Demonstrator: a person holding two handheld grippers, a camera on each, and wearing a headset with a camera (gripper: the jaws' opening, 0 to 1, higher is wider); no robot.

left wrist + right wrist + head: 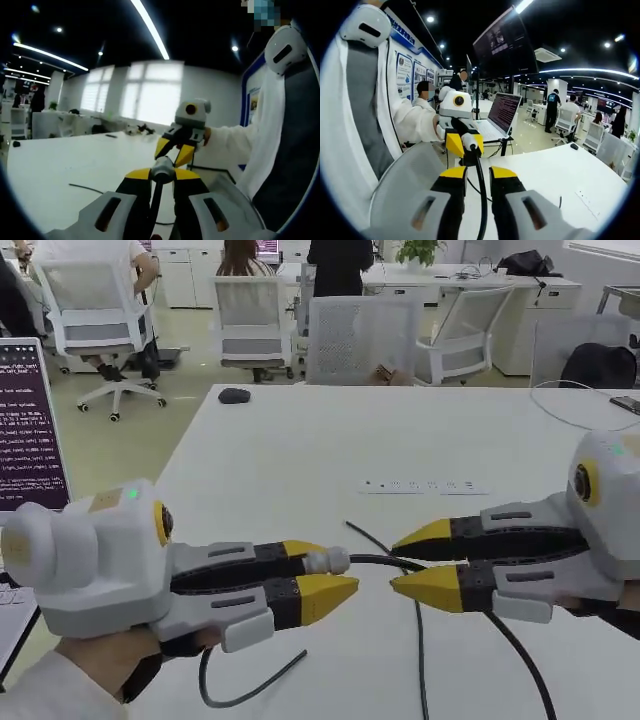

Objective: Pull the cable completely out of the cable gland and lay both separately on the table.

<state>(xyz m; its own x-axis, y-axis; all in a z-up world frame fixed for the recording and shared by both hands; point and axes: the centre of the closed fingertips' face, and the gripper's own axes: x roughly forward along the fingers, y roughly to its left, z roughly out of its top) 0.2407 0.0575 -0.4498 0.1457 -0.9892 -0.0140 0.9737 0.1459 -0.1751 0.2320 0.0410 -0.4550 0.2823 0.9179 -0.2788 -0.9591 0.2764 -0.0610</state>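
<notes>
Grey gland (327,561) clamped in left hand-held gripper (338,568), cable (375,561) threaded.

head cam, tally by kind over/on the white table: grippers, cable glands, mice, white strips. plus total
Grippers: 2 (left gripper, right gripper)
Cable gland: 1
Mouse: 1
White strip: 1
Total: 5

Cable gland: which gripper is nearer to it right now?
Left. The left gripper has the cable gland clamped at the tips of its jaws. The right gripper sits apart from the gland, further along the cable, with its jaws open on either side of it.
</notes>
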